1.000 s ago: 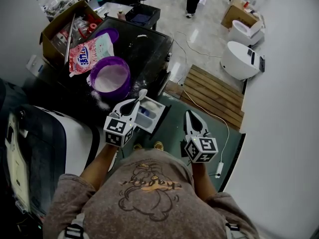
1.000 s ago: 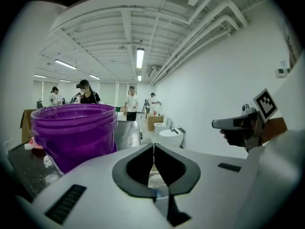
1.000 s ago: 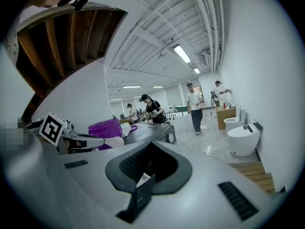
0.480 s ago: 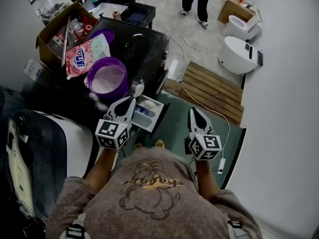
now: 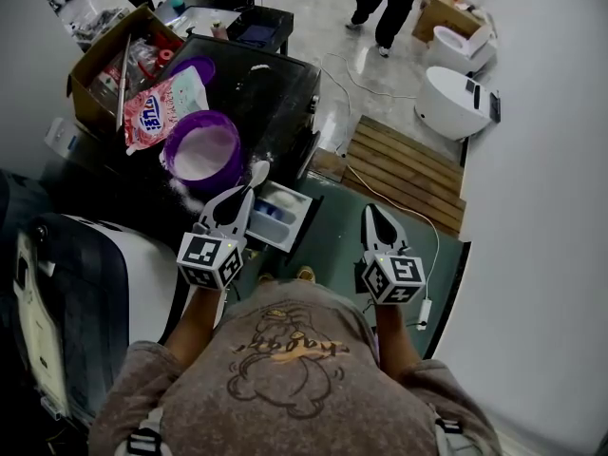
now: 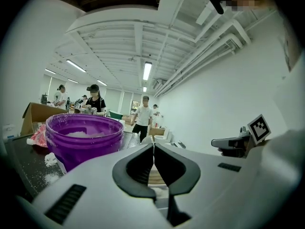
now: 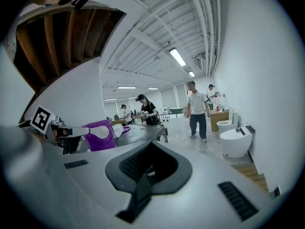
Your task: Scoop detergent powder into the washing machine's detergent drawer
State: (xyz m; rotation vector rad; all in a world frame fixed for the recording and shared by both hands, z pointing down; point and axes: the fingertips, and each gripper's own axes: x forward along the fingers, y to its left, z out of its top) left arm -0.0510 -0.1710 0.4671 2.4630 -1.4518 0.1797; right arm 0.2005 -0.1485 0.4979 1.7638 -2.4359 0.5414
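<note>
My left gripper (image 5: 242,196) is shut on the handle of a white spoon (image 5: 257,173). The spoon's bowl hangs between the purple powder bucket (image 5: 202,150) and the pulled-out detergent drawer (image 5: 281,216). One drawer compartment holds a white heap. In the left gripper view the jaws (image 6: 153,147) meet, with the bucket (image 6: 86,135) close at the left. My right gripper (image 5: 372,213) is shut and empty, over the green floor to the right of the drawer. The right gripper view (image 7: 152,141) shows the spoon (image 7: 102,131) in front of the bucket (image 7: 95,144).
A pink detergent bag (image 5: 157,103) and a cardboard box (image 5: 100,60) lie behind the bucket on the dark machine top (image 5: 271,88), which is dusted with powder. A wooden slat platform (image 5: 404,179), a cable and white toilets (image 5: 454,101) are at the right. People walk at the back.
My left gripper and spoon have drawn back slightly left, from over the drawer toward the bucket. The right gripper has hardly moved.
</note>
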